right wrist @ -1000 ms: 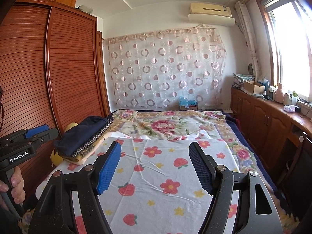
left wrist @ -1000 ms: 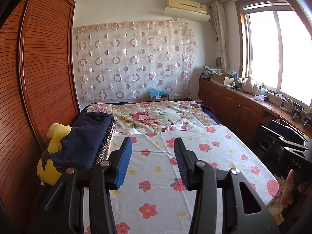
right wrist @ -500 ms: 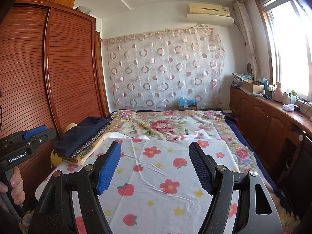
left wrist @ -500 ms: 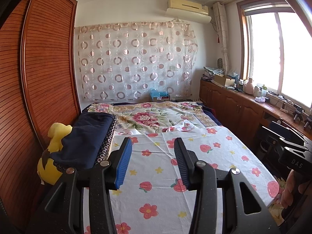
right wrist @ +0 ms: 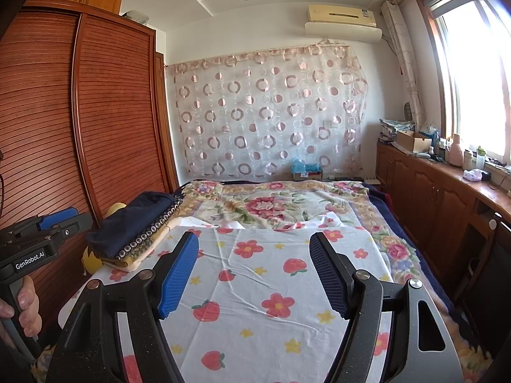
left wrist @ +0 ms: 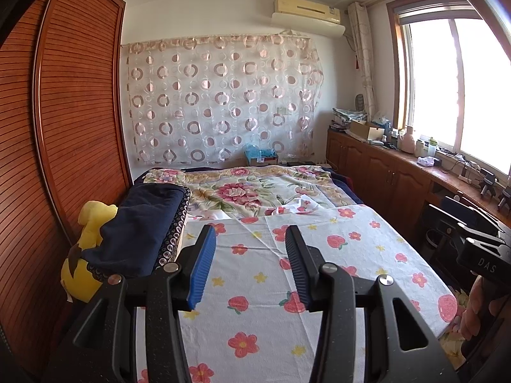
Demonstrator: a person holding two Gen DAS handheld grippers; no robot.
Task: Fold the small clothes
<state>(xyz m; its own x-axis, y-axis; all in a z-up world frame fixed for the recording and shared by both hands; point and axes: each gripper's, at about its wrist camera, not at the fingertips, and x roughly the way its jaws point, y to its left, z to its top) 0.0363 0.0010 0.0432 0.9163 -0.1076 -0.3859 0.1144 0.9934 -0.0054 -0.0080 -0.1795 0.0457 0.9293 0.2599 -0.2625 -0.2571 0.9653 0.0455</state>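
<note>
We hold both tools above the near end of the bed (left wrist: pixel 348 191), and neither has anything in it: the left gripper (left wrist: pixel 250 261) has its jaws partly apart with only air between the blue pad and the dark one, and the right gripper (right wrist: pixel 254 271) stands wider, also released and bare. The task's thing is hard to pick out. The likeliest candidate we see is the small crumpled white cloth with red print (left wrist: pixel 295 206), which lies near the middle of the bed, right at the far edge of the white flower-and-strawberry sheet (left wrist: pixel 319 255) where it meets the big floral blanket (left wrist: pixel 255 188); in the right view the same bunched piece (right wrist: pixel 322 221) sits beyond our fingertips. It looks thin, white with red marks much like the sheet, rumpled into low peaks, and we cannot tell what garment it is. We judge it light, limp and not slippery, so it will sag from any single pinch and may drag the loose sheet if we bite too deep. We would take it at two outer corners or along a hem, one tool each, and lift to let it hang flat. At the left edge of the bed a dark navy folded pile (left wrist: pixel 140 223) rests on patterned bedding beside a yellow plush toy (left wrist: pixel 86 255).
</note>
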